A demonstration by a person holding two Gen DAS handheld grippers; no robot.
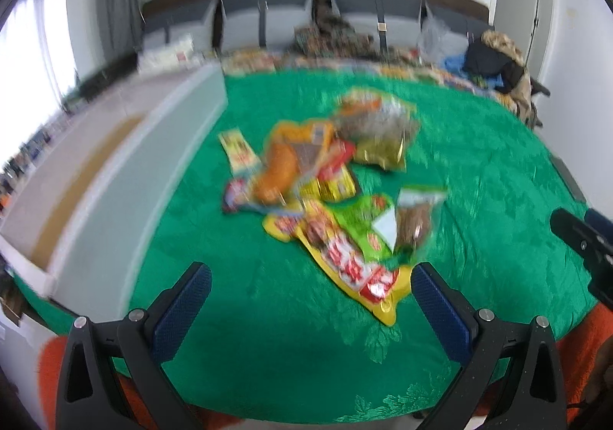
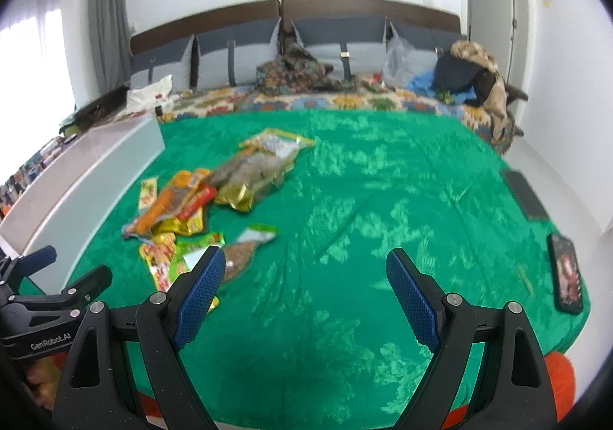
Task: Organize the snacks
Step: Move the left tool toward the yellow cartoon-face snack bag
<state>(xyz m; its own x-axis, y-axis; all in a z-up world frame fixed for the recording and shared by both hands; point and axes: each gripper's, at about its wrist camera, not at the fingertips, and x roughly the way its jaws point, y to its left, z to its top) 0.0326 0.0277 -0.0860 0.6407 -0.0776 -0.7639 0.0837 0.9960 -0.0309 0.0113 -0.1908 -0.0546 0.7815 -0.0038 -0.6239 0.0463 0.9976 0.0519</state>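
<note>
Left wrist view first: the left claw (image 1: 310,296) is wide open over the green bedspread (image 1: 268,334), gripping nothing, and a yellow-and-red snack packet (image 1: 356,273) lies just past its tips. Behind that sits the messy snack pile (image 1: 325,177), blurry, packets overlapping each other. A long white box (image 1: 126,181) runs along the left side of the pile. From the right wrist, the right claw (image 2: 306,277) is open too and empty, with bare bedspread ahead. Two dark flat things, maybe phones (image 2: 567,277), lie at the bed's right edge. Far off there's a patterned blanket (image 2: 299,77), a plastic bag (image 2: 398,58) and the headboard (image 2: 345,12).
</note>
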